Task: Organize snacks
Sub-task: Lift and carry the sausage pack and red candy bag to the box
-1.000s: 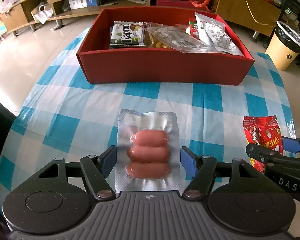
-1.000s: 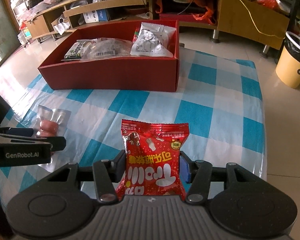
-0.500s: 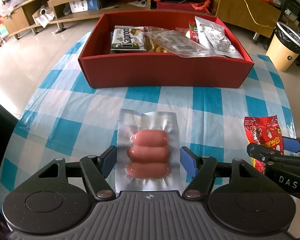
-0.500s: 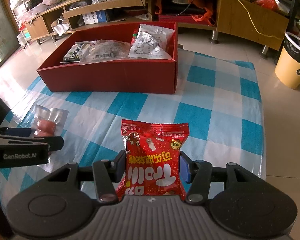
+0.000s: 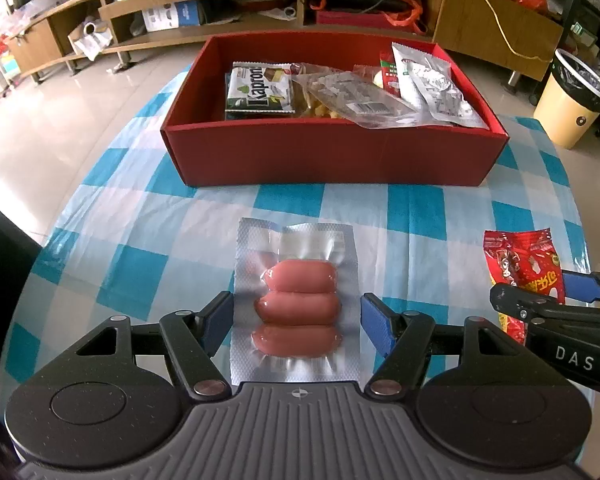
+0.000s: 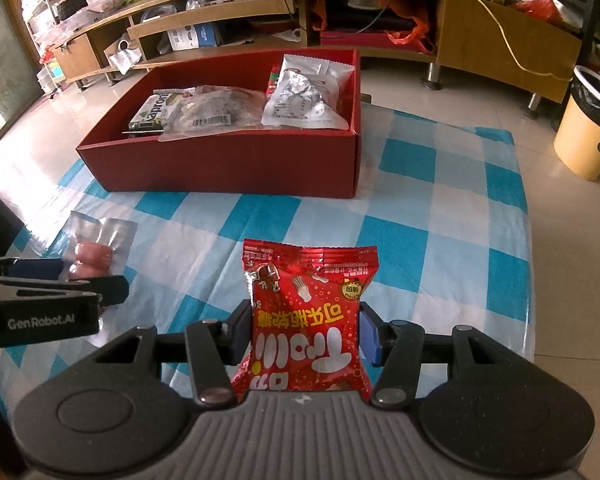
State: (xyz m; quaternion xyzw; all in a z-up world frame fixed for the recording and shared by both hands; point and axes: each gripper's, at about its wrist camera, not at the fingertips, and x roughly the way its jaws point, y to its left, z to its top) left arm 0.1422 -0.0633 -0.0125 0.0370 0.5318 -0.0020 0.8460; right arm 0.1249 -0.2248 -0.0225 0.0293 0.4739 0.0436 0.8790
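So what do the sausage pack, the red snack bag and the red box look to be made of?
Sausage pack: clear, glossy vacuum-sealed plastic film, textured at the sealed edges and drawn tight round three sausages. Red snack bag: shiny printed film, probably plastic or foil laminate, with crimped end seams. Red box: matte, likely cardboard, with thin flat walls and folded corners.

A green-and-white packet (image 5: pixel 259 89) in the red box (image 5: pixel 332 156) reads "Kaproni". The right gripper's (image 5: pixel 540 300) side says "DAS". The left gripper's (image 6: pixel 92 280) side says "GenRobot.AI". The red snack bag (image 6: pixel 306 320) carries large Chinese characters, upside down.
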